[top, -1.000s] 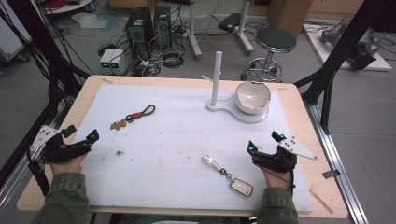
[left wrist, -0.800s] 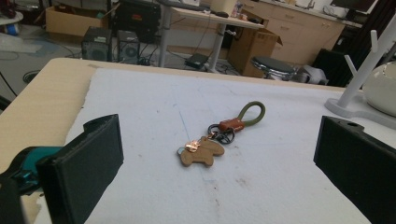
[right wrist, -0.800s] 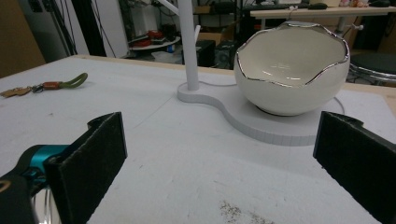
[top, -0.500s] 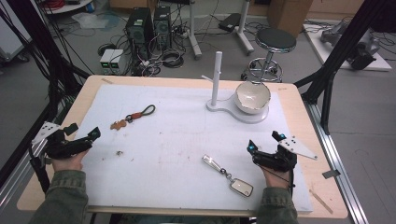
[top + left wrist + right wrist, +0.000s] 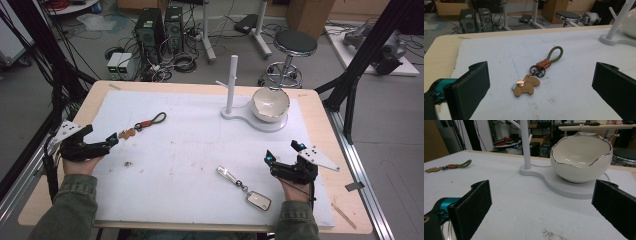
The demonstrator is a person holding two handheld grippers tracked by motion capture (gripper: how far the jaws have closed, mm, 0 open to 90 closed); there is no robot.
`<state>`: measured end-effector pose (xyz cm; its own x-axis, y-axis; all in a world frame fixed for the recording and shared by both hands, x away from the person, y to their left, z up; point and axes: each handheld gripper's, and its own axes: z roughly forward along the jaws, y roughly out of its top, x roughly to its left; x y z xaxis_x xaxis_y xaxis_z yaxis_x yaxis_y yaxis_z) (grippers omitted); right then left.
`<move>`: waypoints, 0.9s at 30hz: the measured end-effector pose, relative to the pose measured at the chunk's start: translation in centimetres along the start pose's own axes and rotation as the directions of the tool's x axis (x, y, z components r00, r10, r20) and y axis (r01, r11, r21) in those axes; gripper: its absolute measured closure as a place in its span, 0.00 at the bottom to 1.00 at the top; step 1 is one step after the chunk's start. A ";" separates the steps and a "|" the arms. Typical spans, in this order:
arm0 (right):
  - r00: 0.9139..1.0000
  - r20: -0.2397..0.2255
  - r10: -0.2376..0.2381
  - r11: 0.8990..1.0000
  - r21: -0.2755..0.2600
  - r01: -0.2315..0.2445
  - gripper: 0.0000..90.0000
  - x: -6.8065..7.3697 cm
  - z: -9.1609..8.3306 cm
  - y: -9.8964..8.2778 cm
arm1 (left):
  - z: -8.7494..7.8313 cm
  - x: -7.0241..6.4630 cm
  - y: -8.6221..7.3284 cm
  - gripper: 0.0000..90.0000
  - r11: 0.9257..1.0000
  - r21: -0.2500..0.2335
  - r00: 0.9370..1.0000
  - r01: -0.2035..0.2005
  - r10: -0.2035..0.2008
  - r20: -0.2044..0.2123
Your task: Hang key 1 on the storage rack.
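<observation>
Left gripper view: gripper [image 5: 540, 93] jaws spread, facing keychain [image 5: 537, 72].

No readable text, label, brand, number or sign on anything in view.

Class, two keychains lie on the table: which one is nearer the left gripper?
The keychain with the green loop and tan charm, just ahead of the left gripper; the silver keychain lies by the right gripper.
</observation>
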<state>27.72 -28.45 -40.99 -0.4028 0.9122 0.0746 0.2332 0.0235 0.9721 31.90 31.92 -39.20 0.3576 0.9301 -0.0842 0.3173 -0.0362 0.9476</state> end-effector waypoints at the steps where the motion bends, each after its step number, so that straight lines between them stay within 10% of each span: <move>1: 1.000 0.000 0.001 1.000 0.001 -0.001 0.02 0.0 0.0 0.0 | 0.2 -0.1 0.2 0.02 1.000 0.004 1.000 -0.004 0.004 0.004; 27: 1.000 0.002 -0.003 1.000 0.000 0.003 0.02 0.0 0.0 0.0 | 5.1 -0.2 3.7 0.02 0.983 0.165 0.992 -0.079 0.061 0.114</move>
<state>27.69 -28.48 -40.95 -0.4017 0.9130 0.0717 0.2319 0.0257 0.9724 37.48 29.75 -37.20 0.4737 0.8786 -0.0607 0.4284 -0.1696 0.8875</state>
